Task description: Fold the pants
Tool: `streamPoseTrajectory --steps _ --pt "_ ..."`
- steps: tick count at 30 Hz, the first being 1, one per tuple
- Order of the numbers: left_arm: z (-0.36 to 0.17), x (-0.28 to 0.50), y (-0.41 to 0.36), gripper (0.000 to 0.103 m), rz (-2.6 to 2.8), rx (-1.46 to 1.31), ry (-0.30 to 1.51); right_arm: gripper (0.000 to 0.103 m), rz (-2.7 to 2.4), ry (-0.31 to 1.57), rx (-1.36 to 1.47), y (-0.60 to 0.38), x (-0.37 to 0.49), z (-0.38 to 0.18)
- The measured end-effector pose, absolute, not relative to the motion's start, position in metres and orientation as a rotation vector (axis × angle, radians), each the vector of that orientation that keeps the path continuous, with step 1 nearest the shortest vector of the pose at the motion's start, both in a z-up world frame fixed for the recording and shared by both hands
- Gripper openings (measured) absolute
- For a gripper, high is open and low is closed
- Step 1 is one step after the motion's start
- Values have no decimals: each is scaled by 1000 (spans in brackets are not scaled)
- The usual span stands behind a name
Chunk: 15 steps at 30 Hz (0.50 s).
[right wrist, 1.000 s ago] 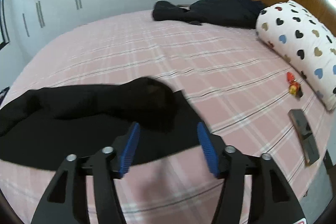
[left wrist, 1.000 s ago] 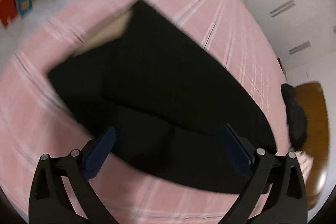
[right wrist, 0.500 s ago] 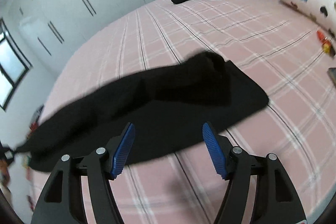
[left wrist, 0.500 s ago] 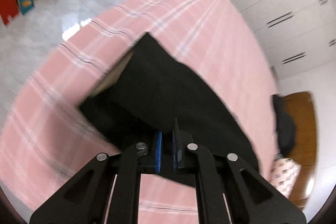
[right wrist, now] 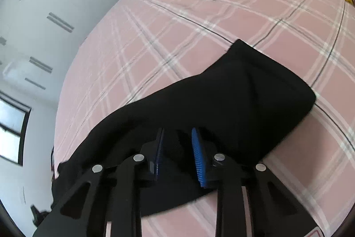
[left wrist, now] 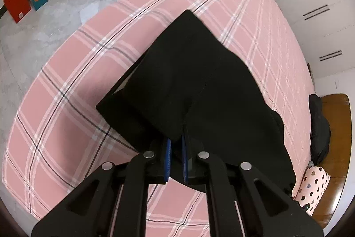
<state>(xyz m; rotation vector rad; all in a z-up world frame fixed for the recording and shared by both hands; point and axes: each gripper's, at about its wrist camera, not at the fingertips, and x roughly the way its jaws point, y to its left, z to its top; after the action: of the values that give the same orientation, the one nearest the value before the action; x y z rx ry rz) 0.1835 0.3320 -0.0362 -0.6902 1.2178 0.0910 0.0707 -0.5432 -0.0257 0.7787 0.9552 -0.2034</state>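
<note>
Pinching a fold of the black pants [left wrist: 199,86], the left gripper [left wrist: 176,143] has its blue pads nearly together with cloth clamped between them. The pants lie across the pink plaid bed [left wrist: 73,72], running toward two o'clock. The right gripper [right wrist: 177,146] is closing, half-narrow, over black fabric lying between its jaws. A heart-print pillow [left wrist: 315,183] sits at four o'clock.

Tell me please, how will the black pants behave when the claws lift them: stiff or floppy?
Probably floppy: the black pants drape in soft folds from the shut left claw. Likely to slide easily on the smooth pink bedsheet. The right claw is closing around a bunched, yielding edge.
</note>
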Motion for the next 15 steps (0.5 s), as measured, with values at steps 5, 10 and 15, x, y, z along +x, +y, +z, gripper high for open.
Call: streamPoseTrajectory --steps 5,10,15 --pt "-36 185 327 7 95 -659 1214 65 -64 940 825 -507 64 -23" --pt "-39 186 328 8 115 -678 1221 68 -154 863 1117 -534 90 -64" --pt "-28 193 333 7 109 -686 1222 4 -169 768 1023 -546 94 -28"
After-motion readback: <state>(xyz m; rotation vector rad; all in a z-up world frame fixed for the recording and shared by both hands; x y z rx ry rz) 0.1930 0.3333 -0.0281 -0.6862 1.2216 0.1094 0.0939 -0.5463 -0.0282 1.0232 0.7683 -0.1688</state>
